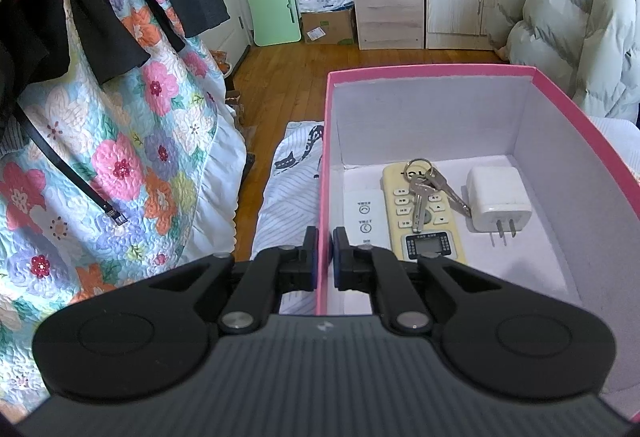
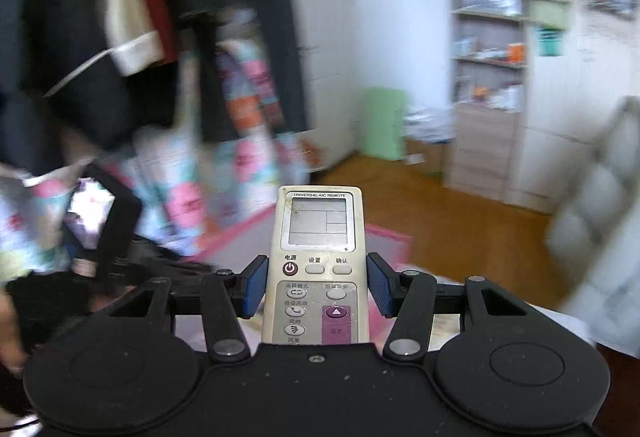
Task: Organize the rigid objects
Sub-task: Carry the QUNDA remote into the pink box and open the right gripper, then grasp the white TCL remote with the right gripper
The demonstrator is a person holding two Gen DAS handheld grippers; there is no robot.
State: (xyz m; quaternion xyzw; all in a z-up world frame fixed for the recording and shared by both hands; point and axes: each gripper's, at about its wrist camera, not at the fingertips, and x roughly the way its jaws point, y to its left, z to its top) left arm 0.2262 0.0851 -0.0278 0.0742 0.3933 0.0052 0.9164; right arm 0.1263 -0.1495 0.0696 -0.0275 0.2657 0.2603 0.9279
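My left gripper (image 1: 325, 237) is shut on the left wall of a pink box (image 1: 325, 141) with a white inside. In the box lie a yellowed remote (image 1: 430, 233), a bunch of keys (image 1: 424, 189) on top of it, a white flat remote (image 1: 365, 215) and a white plug charger (image 1: 499, 199). My right gripper (image 2: 317, 269) is shut on a white A/C remote (image 2: 318, 249), held in the air with its screen pointing away from me. The pink box (image 2: 384, 233) shows blurred below it.
A floral quilt (image 1: 120, 157) and dark clothes (image 1: 100, 17) hang at the left. A puffy pale coat (image 1: 572, 17) lies at the right. A wooden cabinet (image 1: 388, 5), a green board (image 1: 272, 7) and a cardboard box (image 1: 328, 25) stand at the far wall on wooden floor.
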